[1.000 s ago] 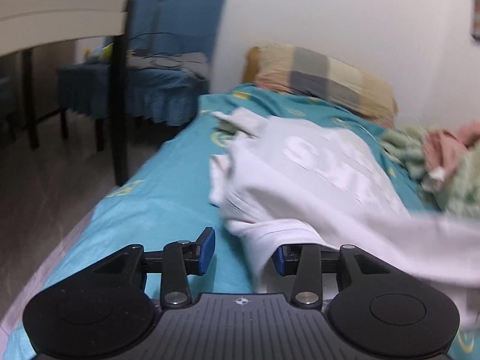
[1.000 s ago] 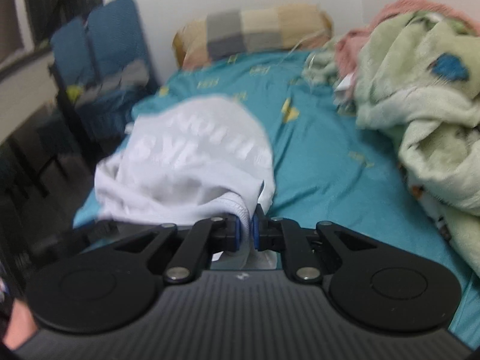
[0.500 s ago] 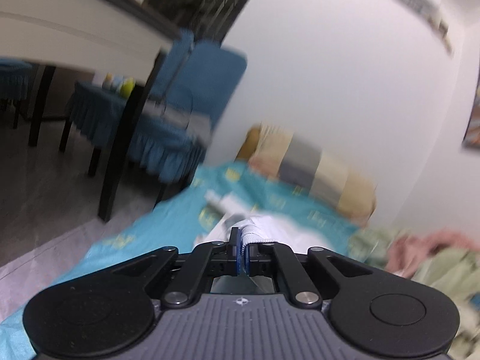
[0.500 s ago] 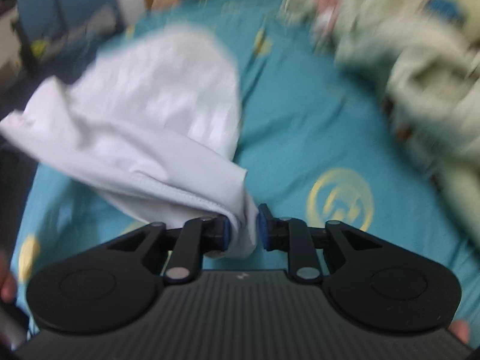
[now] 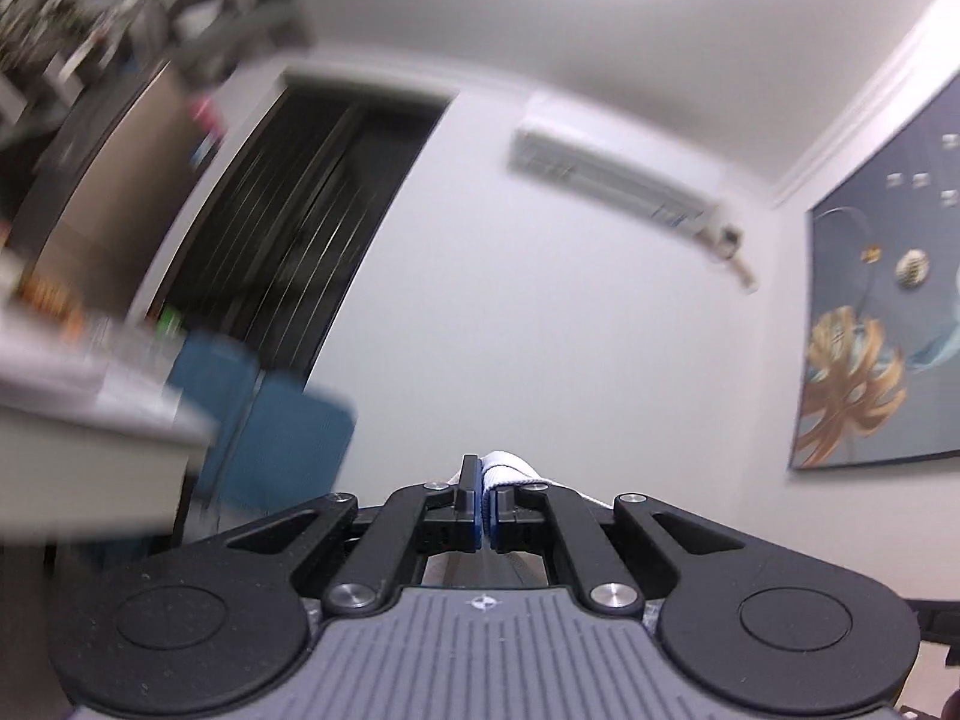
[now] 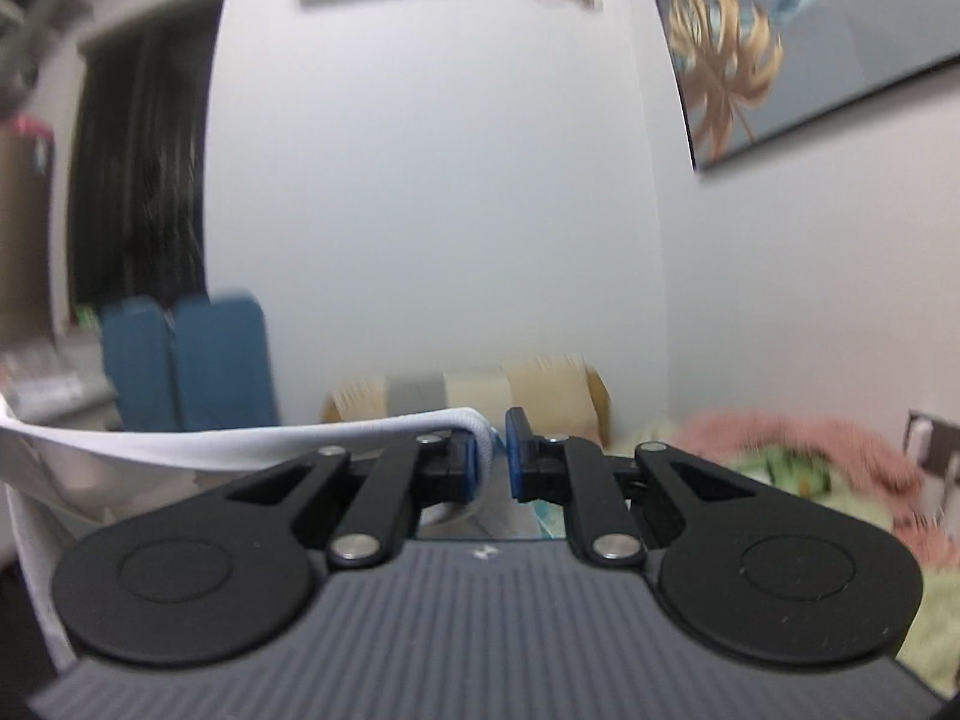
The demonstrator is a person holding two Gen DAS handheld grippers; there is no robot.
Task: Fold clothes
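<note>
The left gripper [image 5: 485, 495] pinches a white garment [image 5: 510, 476] hem at 12 o'clock of its view. The right gripper [image 6: 492, 459] clamps the same cloth, which stretches toward 9 o'clock (probably to hang flat for folding).

White garment [image 6: 180, 450] cut off at left edge, bed hidden from left view, shelves [image 5: 90, 18] perhaps, blurred
</note>
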